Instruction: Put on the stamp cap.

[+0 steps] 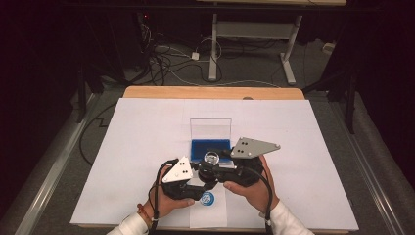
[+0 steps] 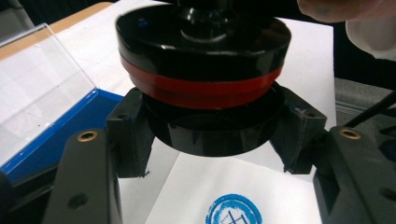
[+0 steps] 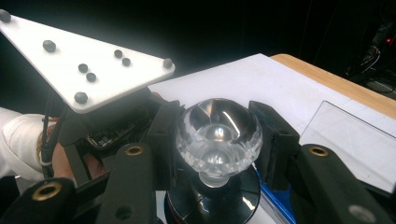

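Note:
A stamp-like piece hangs above the table between both grippers. It has a faceted clear glass knob [image 3: 217,135] over a black round base [image 2: 205,135] with a red band [image 2: 201,91]. My left gripper [image 2: 210,140] is shut on the lower part of the black base, one pad on each side. My right gripper [image 3: 217,140] is shut on the glass knob [image 1: 211,158]. In the high view the left gripper [image 1: 204,172] and the right gripper [image 1: 216,162] meet just in front of the blue box [image 1: 210,145].
The blue box stands with its clear lid [image 1: 210,128] raised, on the white sheet [image 1: 147,147] over the wooden table [image 1: 210,92]. A paper slip with a round blue logo [image 1: 207,199] lies under the grippers. The floor behind holds cables and desk legs.

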`<move>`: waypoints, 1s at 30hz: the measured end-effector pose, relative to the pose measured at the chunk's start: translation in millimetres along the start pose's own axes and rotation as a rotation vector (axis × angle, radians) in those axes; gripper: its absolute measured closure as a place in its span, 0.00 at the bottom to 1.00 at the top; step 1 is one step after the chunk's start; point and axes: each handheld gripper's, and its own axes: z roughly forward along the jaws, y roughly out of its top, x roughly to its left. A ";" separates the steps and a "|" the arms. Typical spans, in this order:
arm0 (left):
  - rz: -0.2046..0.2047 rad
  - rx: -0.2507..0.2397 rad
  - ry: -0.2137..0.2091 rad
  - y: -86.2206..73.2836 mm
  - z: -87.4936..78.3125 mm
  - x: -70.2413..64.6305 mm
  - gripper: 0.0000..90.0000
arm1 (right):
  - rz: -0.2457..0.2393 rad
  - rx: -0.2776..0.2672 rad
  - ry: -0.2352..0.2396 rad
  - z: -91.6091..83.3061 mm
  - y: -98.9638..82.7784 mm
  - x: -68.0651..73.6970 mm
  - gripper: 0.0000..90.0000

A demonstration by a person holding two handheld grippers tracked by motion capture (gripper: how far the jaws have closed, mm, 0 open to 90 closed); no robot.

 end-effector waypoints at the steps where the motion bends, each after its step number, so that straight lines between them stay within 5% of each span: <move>1: 0.000 -0.005 0.002 0.4 -0.4 -0.1 0.41 | 0.003 0.002 -0.001 -0.1 -0.3 -0.3 0.63; 16: -0.011 -0.008 0.004 0.7 -1.2 1.9 0.41 | 0.017 0.007 0.020 3.5 -4.7 -2.0 0.63; 30: 0.001 -0.029 0.006 -2.1 -2.9 0.9 0.41 | 0.086 -0.014 0.058 3.6 -9.9 -7.4 0.63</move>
